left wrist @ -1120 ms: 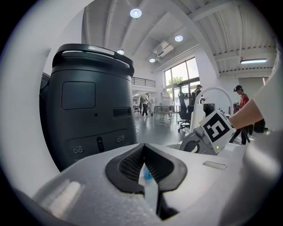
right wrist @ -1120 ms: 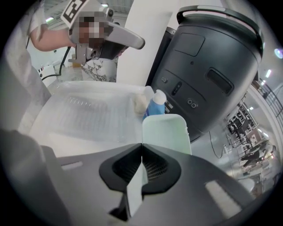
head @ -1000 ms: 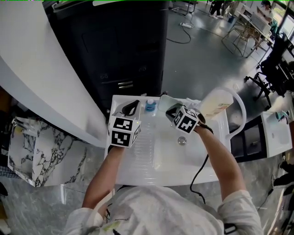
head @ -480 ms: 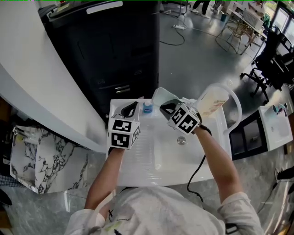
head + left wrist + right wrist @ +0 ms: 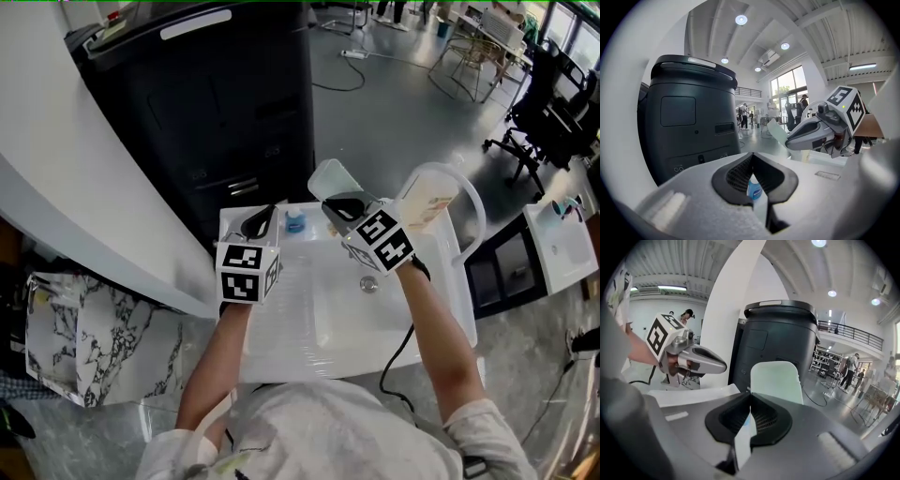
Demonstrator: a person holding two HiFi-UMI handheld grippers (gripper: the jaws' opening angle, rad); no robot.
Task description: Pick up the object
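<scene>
My right gripper (image 5: 343,205) is shut on a pale green, translucent plastic piece (image 5: 331,178) and holds it above the back of the white sink top (image 5: 281,328). In the right gripper view the piece (image 5: 776,380) stands up past the closed jaws (image 5: 750,398), flat with rounded corners. The left gripper view shows it (image 5: 777,133) sticking out from the right gripper's tip. My left gripper (image 5: 260,222) hovers over the back left of the top, jaws together with nothing in them (image 5: 751,157). A small blue-capped bottle (image 5: 294,221) stands just ahead of it (image 5: 753,187).
A big black machine (image 5: 216,103) stands right behind the sink top. A tall jug with beige contents (image 5: 427,202) and a white looped handle is at the back right. The drain (image 5: 368,284) lies under my right wrist. A marbled bag (image 5: 56,328) sits at the left.
My right gripper has lifted the pale piece up and a little left, off the back of the top. The left gripper has hardly moved.
</scene>
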